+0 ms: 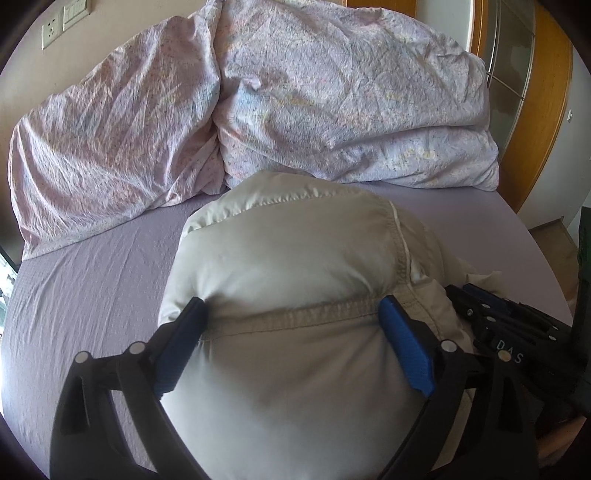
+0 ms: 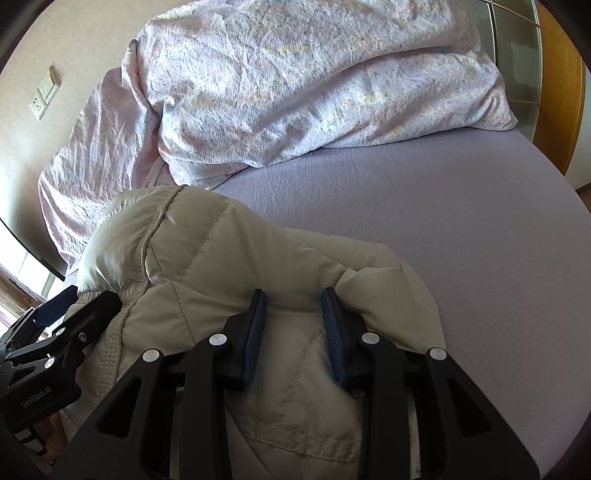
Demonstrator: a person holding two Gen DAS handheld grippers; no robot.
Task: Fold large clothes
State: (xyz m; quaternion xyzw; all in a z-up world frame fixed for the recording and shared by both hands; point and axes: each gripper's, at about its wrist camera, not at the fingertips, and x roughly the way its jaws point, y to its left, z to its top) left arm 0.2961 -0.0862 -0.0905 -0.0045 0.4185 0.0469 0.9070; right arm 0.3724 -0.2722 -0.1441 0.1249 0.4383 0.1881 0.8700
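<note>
Beige puffer jacket (image 1: 295,280) bunched on bed (image 1: 92,295), near side, below the rumpled duvet (image 1: 332,103). Both tools angled down, side by side. Left tool (image 1: 295,314): jaws spread wide, jacket bulging between. Right tool (image 2: 293,306): clamped on jacket fold.

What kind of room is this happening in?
Most likely a bedroom in a home. A bed with a lilac sheet fills the view, a rumpled floral duvet is heaped at its far side, and a puffy beige jacket lies on it. A wall socket and wooden door frame stand behind.
</note>
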